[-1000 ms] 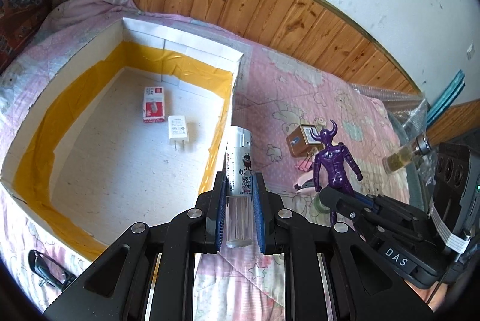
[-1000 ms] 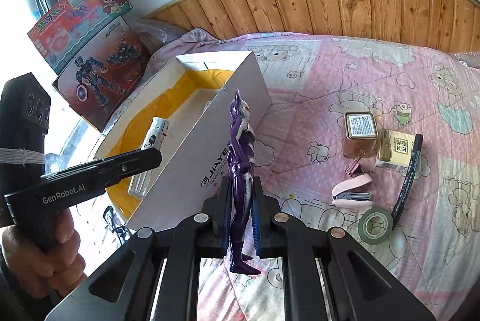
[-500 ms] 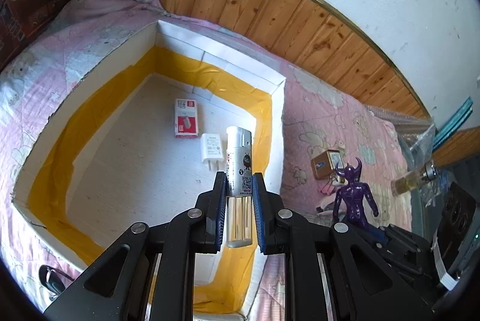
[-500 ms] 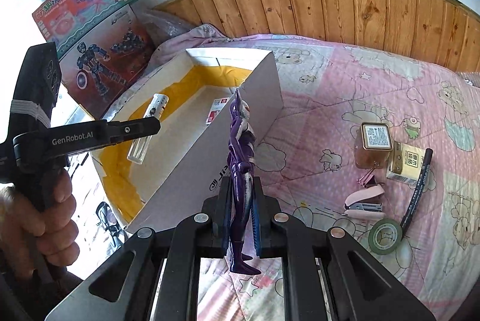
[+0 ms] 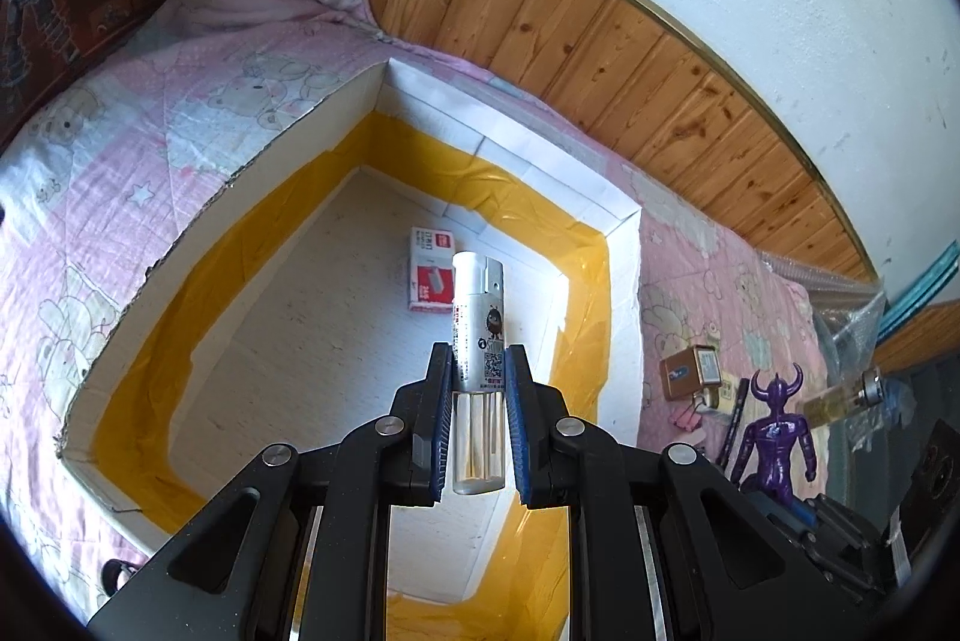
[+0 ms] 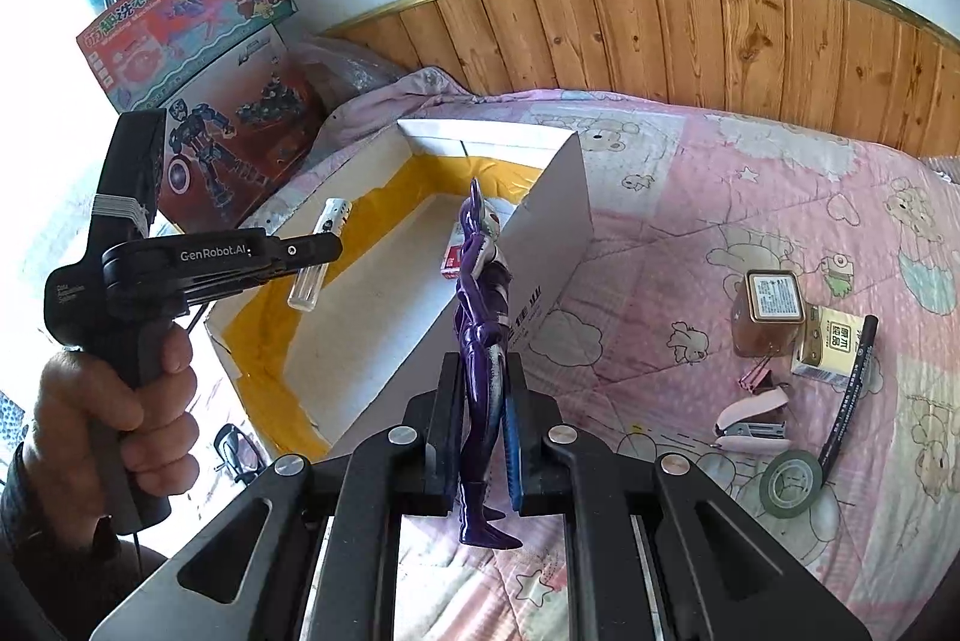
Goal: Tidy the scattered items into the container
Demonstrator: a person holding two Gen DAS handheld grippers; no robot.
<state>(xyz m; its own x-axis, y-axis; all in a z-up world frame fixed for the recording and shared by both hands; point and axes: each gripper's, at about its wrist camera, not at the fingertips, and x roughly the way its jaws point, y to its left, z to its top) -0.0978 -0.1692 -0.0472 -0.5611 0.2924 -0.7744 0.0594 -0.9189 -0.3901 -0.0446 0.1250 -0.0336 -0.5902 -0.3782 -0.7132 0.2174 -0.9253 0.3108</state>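
Note:
My left gripper is shut on a silver bottle with a clear lower half. It hangs over the inside of the white cardboard box with yellow tape. A red and white packet lies on the box floor beyond the bottle. My right gripper is shut on a purple horned figure, held upright just outside the box's near wall. In the right wrist view a hand holds the left gripper and the bottle above the box.
On the pink quilt right of the box lie a brown jar, a small yellow carton, a black pen, a pink stapler and a green tape roll. Toy boxes lean against the wall; glasses lie beside the box.
My left gripper has carried the bottle from the box's right wall to over its inside; the white charger is now hidden behind the bottle. The right gripper has drifted slightly with the figure.

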